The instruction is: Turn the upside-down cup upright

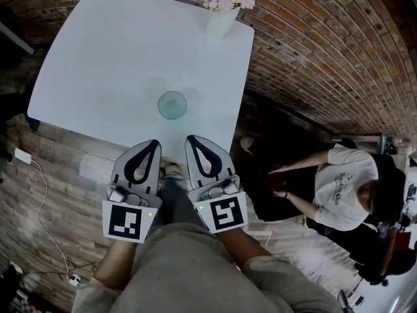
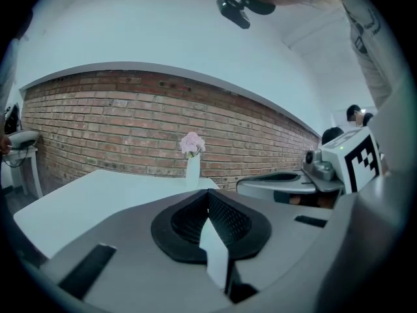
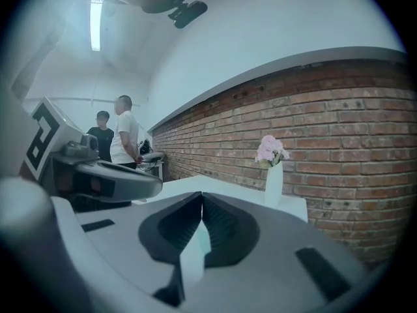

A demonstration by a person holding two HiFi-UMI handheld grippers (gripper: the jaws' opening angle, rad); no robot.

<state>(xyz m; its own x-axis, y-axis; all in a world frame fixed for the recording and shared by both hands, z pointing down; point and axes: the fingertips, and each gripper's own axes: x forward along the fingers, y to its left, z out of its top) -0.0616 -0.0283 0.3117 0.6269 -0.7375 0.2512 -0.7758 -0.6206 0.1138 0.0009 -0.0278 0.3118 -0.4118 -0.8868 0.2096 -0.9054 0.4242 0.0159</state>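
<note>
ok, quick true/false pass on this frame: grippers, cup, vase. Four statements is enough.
1. The left gripper and the right gripper are both shut with nothing between their jaws. True.
2. The cup is held by the left gripper. False: it stands on the table, apart from both grippers.
3. A vase of pink flowers stands at the table's far edge. True.
4. The vase touches the cup. False: they stand well apart, with the cup nearer the grippers.
</note>
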